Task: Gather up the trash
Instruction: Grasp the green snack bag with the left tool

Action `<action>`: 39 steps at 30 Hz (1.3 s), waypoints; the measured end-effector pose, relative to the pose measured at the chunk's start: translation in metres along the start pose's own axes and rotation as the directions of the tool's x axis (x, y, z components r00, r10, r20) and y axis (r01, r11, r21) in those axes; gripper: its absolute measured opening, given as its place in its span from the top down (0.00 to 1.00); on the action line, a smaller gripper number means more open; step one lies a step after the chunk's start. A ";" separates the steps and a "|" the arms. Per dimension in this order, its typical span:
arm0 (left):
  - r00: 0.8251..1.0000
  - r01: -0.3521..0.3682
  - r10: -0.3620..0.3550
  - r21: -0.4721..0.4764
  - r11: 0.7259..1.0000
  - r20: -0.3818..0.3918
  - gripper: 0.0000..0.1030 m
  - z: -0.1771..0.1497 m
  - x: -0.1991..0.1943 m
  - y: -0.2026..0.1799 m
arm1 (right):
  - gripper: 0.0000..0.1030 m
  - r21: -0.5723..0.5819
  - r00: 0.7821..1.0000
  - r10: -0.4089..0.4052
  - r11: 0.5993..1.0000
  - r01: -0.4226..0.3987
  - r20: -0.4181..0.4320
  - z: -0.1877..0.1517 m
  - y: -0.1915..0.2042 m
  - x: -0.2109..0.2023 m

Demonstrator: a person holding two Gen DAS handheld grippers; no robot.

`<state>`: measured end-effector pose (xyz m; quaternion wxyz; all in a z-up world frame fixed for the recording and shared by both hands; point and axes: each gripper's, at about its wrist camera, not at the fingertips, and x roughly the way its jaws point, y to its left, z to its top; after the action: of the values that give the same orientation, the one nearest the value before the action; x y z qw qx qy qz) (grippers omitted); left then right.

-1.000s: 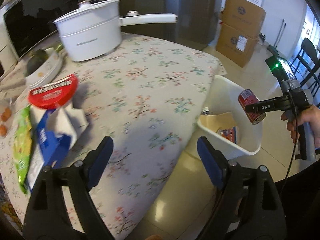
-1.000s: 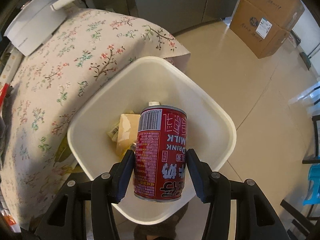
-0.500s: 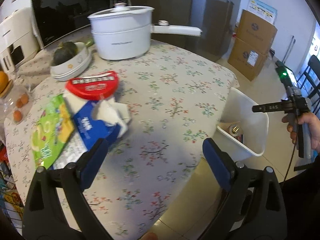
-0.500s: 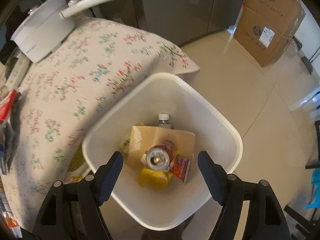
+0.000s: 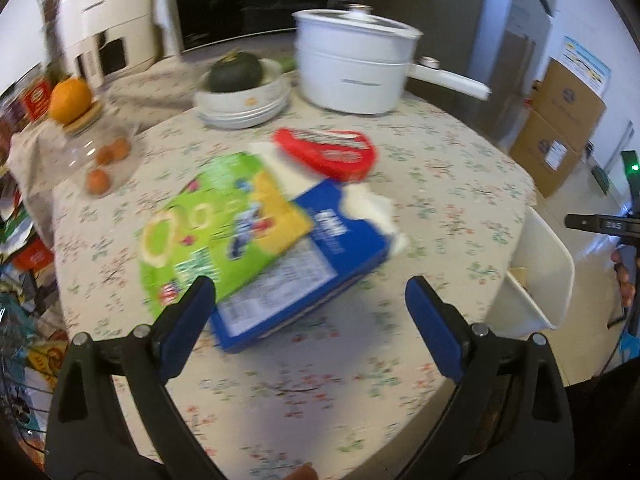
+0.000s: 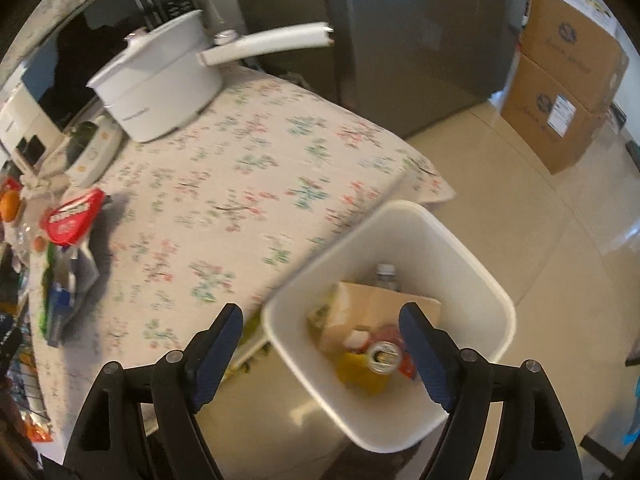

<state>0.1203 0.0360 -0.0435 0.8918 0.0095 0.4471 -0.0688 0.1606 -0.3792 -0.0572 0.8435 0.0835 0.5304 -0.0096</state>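
**Left gripper is the one lined up on the table trash; right is parked over the bin**

Left gripper (image 5: pixel 310 312): fingers wide, nothing between the pads. It hangs over the near part of the floral tablecloth (image 5: pixel 440 184), pointing down at a slant.

Remaining trash is a small pile just ahead of it and to its left side:
- blue carton (image 5: pixel 304 280), flattened, lowest in the view. Its near end lies close beside the left finger (image 5: pixel 188 316); contact can't be judged through the blur.
- green snack bag (image 5: pixel 216 232) lies over the carton's upper-left part.
- red lid (image 5: pixel 328 152) sits at the far end of the pile, with white paper (image 5: pixel 376 216) poking out beside it.

Key relation: the carton's long axis runs diagonally, from near-left to far-right, so it's skewed to the line between the two pads. My read: the left wrist needs a shift left and some roll so the pads close across the carton's short width rather than along its length.

Right gripper (image 6: pixel 320 344): jaws opening, nothing between them. It's above the white bin (image 6: pixel 480 280), which stands on the floor against the table edge. A red drink can (image 6: pixel 384 354) lies inside on cardboard, among other wrappers, clear of the pads.

The pile is well apart from the right gripper, so the left hand is plainly nearer. The bin is on the left gripper's right side, past the table edge.
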 end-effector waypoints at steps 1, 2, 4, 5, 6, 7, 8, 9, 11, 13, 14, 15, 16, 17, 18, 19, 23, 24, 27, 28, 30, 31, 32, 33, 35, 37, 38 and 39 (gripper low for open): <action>1.000 -0.013 0.013 -0.011 1.000 -0.006 0.07 -0.002 0.001 0.009 | 0.20 -0.010 1.000 0.006 1.000 -0.006 0.001 0.001 0.007 0.000; 1.000 -0.027 0.027 -0.022 0.999 -0.014 0.07 -0.004 0.003 0.017 | 0.20 -0.021 1.000 0.013 1.000 -0.013 0.002 0.002 0.015 0.000; 0.999 -0.046 0.045 -0.047 0.998 -0.030 0.07 -0.009 0.005 0.034 | 0.20 -0.043 1.000 0.025 0.999 -0.024 0.001 0.003 0.030 0.001; 0.998 -0.052 0.050 -0.061 0.997 -0.040 0.07 -0.012 0.007 0.043 | 0.20 -0.051 1.000 0.028 0.998 -0.028 0.001 0.003 0.035 0.001; 0.997 -0.057 0.053 -0.071 0.996 -0.050 0.07 -0.014 0.008 0.049 | 0.20 -0.062 1.000 0.032 0.998 -0.031 0.001 0.004 0.043 0.002; 0.996 -0.063 0.058 -0.081 0.995 -0.062 0.07 -0.017 0.010 0.058 | 0.20 -0.072 0.999 0.034 0.997 -0.034 0.000 0.004 0.050 0.002; 0.996 -0.067 0.061 -0.086 0.994 -0.071 0.07 -0.019 0.012 0.064 | 0.20 -0.080 0.999 0.037 0.996 -0.037 -0.001 0.004 0.055 0.003; 0.994 -0.074 0.067 -0.088 0.993 -0.081 0.07 -0.022 0.013 0.071 | 0.20 -0.090 0.999 0.040 0.995 -0.040 -0.003 0.004 0.061 0.004; 0.992 -0.089 0.080 -0.087 0.992 -0.099 0.07 -0.027 0.015 0.083 | 0.20 -0.105 0.999 0.045 0.993 -0.045 -0.006 0.004 0.072 0.007; 0.989 -0.103 0.093 -0.083 0.991 -0.111 0.07 -0.033 0.017 0.093 | 0.20 -0.119 0.999 0.048 0.992 -0.049 -0.010 0.004 0.082 0.009; 0.988 -0.112 0.102 -0.079 0.991 -0.120 0.07 -0.036 0.020 0.098 | 0.20 -0.126 0.999 0.049 0.991 -0.051 -0.013 0.005 0.087 0.011; 0.986 -0.118 0.108 -0.074 0.990 -0.125 0.09 -0.038 0.022 0.101 | 0.20 -0.133 0.999 0.050 0.990 -0.052 -0.015 0.005 0.092 0.013; 0.985 -0.125 0.115 -0.069 0.990 -0.130 0.11 -0.040 0.025 0.104 | 0.20 -0.139 0.999 0.051 0.989 -0.053 -0.017 0.005 0.098 0.014; 0.984 -0.128 0.118 -0.064 0.990 -0.136 0.11 -0.041 0.029 0.107 | 0.20 -0.143 0.998 0.052 0.988 -0.054 -0.018 0.005 0.101 0.014; 0.982 -0.134 0.124 -0.057 0.989 -0.143 0.12 -0.043 0.034 0.109 | 0.20 -0.149 0.998 0.054 0.987 -0.057 -0.020 0.006 0.107 0.016; 0.980 -0.143 0.134 -0.050 0.989 -0.150 0.14 -0.044 0.040 0.110 | 0.20 -0.154 0.998 0.057 0.986 -0.060 -0.022 0.006 0.112 0.017; 0.973 -0.153 0.151 0.003 0.988 -0.177 0.22 -0.045 0.064 0.105 | 0.20 -0.172 0.997 0.071 0.982 -0.076 -0.034 0.006 0.133 0.022; 0.972 -0.159 0.162 0.028 0.987 -0.168 0.22 -0.045 0.067 0.102 | 0.20 -0.179 0.997 0.074 0.981 -0.080 -0.038 0.005 0.138 0.024; 0.973 -0.169 0.184 0.114 0.979 -0.142 0.30 -0.044 0.076 0.092 | 0.20 -0.195 0.995 0.084 0.976 -0.091 -0.047 0.004 0.152 0.027; 0.974 -0.167 0.185 0.135 0.977 -0.135 0.34 -0.044 0.078 0.089 | 0.20 -0.200 0.995 0.087 0.975 -0.095 -0.048 0.003 0.155 0.027; 0.974 -0.168 0.192 0.178 0.969 -0.123 0.41 -0.042 0.080 0.084 | 0.20 -0.207 0.995 0.090 0.973 -0.099 -0.049 0.002 0.161 0.028; 0.972 -0.176 0.202 0.195 0.965 -0.121 0.45 -0.042 0.082 0.082 | 0.20 -0.210 0.995 0.091 0.973 -0.099 -0.049 0.001 0.163 0.029; 0.971 -0.180 0.206 0.202 0.963 -0.119 0.47 -0.041 0.082 0.081 | 0.20 -0.212 0.995 0.090 0.972 -0.099 -0.050 0.001 0.165 0.030; 0.971 -0.183 0.209 0.205 0.961 -0.114 0.53 -0.039 0.082 0.082 | 0.20 -0.214 0.995 0.088 0.972 -0.097 -0.052 0.000 0.166 0.031; 0.970 -0.193 0.218 0.201 0.960 -0.110 0.65 -0.037 0.082 0.084 | 0.20 -0.217 0.995 0.086 0.971 -0.096 -0.056 -0.001 0.167 0.032; 0.972 -0.192 0.213 0.184 0.964 -0.102 0.70 -0.034 0.079 0.087 | 0.20 -0.222 0.995 0.083 0.971 -0.094 -0.059 -0.002 0.168 0.033; 0.972 -0.196 0.215 0.171 0.966 -0.098 0.72 -0.032 0.076 0.089 | 0.20 -0.228 0.995 0.084 0.969 -0.095 -0.059 -0.002 0.168 0.033; 0.972 -0.196 0.213 0.160 0.967 -0.096 0.75 -0.032 0.073 0.090 | 0.20 -0.236 0.995 0.082 0.967 -0.093 -0.057 -0.002 0.170 0.032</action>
<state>0.1498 0.1190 -0.1255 0.8643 0.1264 0.4868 -0.0089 0.1904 -0.2094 -0.0650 0.8345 0.0053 0.5430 0.0933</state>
